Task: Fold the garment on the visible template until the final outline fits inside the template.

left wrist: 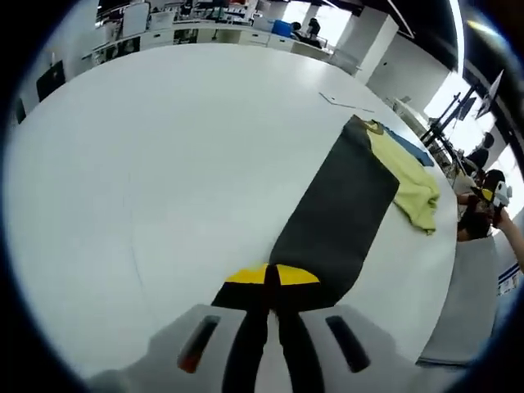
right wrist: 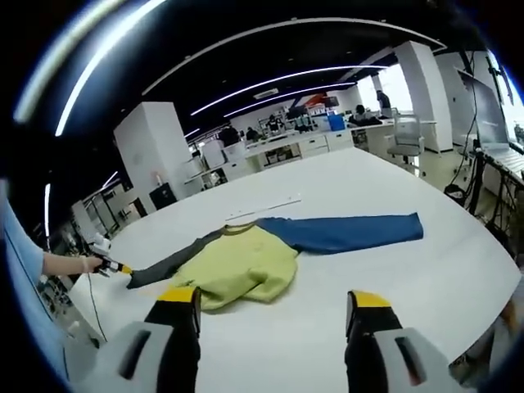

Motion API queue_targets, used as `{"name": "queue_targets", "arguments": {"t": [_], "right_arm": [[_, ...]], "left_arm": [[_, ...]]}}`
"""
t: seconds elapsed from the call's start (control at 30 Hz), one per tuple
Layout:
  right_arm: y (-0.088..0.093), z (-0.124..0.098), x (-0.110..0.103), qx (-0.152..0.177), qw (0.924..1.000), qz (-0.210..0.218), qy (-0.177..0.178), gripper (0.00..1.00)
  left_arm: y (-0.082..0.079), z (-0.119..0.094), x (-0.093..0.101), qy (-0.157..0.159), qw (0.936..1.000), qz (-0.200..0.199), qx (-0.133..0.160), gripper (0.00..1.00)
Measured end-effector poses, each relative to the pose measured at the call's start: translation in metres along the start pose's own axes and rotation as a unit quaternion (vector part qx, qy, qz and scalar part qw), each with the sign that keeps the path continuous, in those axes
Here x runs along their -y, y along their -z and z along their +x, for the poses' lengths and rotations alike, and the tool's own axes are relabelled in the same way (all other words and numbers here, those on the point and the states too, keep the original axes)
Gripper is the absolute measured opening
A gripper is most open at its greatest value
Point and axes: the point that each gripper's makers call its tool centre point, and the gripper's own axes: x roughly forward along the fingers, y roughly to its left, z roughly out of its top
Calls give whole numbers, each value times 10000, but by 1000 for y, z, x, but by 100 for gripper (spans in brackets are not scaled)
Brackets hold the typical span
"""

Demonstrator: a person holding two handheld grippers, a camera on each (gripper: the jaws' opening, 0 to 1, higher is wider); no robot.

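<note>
On the white table (right wrist: 426, 270), left gripper (left wrist: 272, 282) pinches the garment's (right wrist: 246, 262) dark sleeve (left wrist: 336, 217); right gripper (right wrist: 274, 307) gapes.

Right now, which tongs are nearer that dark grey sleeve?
Left. The left tongs are shut on the dark grey sleeve end; the right tongs hang open, apart from it.

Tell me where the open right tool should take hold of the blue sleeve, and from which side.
Grip the blue sleeve at its free cuff end, probably coming in along its length from beyond the cuff. It lies flat and stretched straight out from the yellow-green body, so the cuff edge is the clearest thin edge to pinch. The right tool is open and apart from it; the left tool already pinches the dark sleeve.
</note>
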Motion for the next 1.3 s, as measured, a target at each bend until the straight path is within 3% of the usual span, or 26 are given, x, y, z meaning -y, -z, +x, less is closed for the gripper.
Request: {"name": "queue_targets", "arguments": {"t": [0.13,0.23,0.53,0.8,0.93,1.03,1.1,1.2,1.3], "right_arm": [[2,-1,1,-60,10000,13,54,72],[3,-2,2,-101,9999,22,94,72],[8,-1,5,-210,9996,43,173,72],[14,6,3,-244,9996,97,136,72],[14,8,0,-257,9996,123,66,72],[13,8,-1,-244,9996,117,48,72],[13,8,-1,-239,9996,131,25,72],[14,8,-2,-247,9996,105,-4,73],[17,10,-3,-282,9995,104,-38,74]], "left_arm": [[-9,7,-16,-282,9996,-37,12,0],[-15,10,-31,-584,9979,259,-140,0],[-30,22,-48,-720,9971,109,-204,0],[-27,18,-45,-679,9976,11,-168,0],[-28,15,-46,-657,9976,204,-37,0],[-29,12,-44,-567,9979,301,55,8],[-31,11,-38,-376,9989,233,135,21],[-33,9,-30,-225,9984,445,257,36],[-35,8,-11,170,9974,577,401,51]]}}
